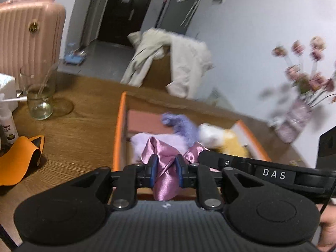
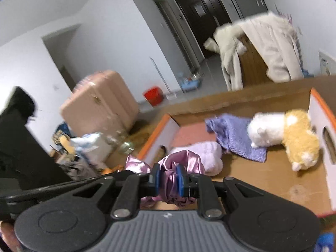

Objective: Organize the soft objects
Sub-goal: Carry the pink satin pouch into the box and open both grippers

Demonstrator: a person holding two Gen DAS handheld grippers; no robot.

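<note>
Closest to the left wrist camera, the left gripper is clenched on a fold of shiny pink satin cloth, its blue pads pressed against the fabric, which bunches up ahead of them and hangs down below. Just to the right, the black body of the right gripper reaches in beside it over the same cloth. Beyond lies an open cardboard box with orange edges, holding a pale lilac towel, a purple cloth and a white and yellow plush toy. On the wooden table to the left stand a glass jar, a small bottle and an orange mat; a pink suitcase rises behind, a vase of flowers stands at the right, and a pale coat hangs over a chair. From the right wrist camera, the right gripper is likewise clamped on the pink satin cloth, gathered tight between its pads at the near left corner of the box, with the left gripper's black arm crossing in from the left. Inside the box, the lilac towel lies touching the satin, the purple cloth is spread behind it, and the plush toy lies against the right wall. The suitcase, clutter on the table and a red bucket are off to the left.
</note>
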